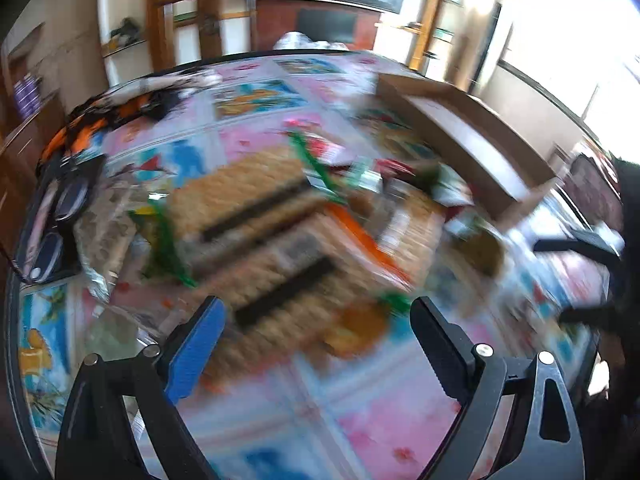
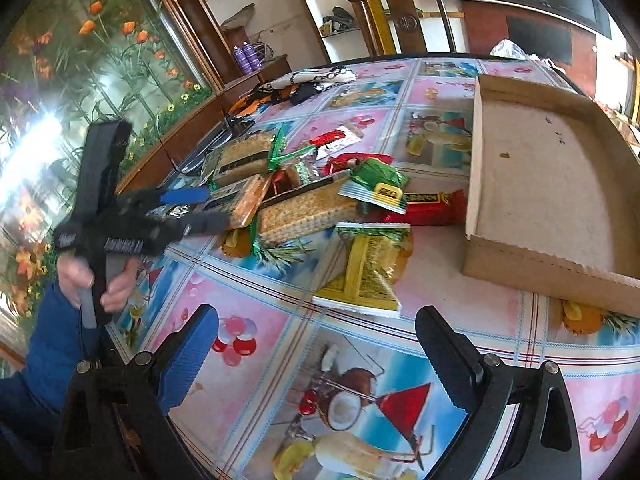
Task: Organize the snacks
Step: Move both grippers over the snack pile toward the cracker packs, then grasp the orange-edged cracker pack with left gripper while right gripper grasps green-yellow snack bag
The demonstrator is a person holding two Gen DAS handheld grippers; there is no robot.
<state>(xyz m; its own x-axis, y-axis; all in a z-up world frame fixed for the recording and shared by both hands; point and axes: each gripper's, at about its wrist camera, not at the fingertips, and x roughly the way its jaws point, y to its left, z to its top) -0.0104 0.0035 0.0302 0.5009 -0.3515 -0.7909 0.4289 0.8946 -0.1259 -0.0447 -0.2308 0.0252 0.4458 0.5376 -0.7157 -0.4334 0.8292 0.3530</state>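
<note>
A pile of snack packets lies on the patterned tablecloth. In the right wrist view I see a cracker pack (image 2: 308, 210), a yellow-green packet (image 2: 366, 276), a red bar (image 2: 430, 204) and a green-yellow sachet (image 2: 376, 184). An empty cardboard box (image 2: 548, 184) stands to their right. My left gripper (image 2: 202, 208) is open beside the left of the pile. In the blurred left wrist view it (image 1: 316, 320) hovers open over the cracker packs (image 1: 256, 216). My right gripper (image 2: 316, 328) is open and empty, just short of the yellow-green packet.
A wooden chair (image 2: 404, 20) stands at the table's far edge. Dark and orange cloth items (image 2: 288, 92) lie at the far left of the table. Glasses (image 1: 60, 216) lie at the left. The cardboard box also shows in the left wrist view (image 1: 472, 136).
</note>
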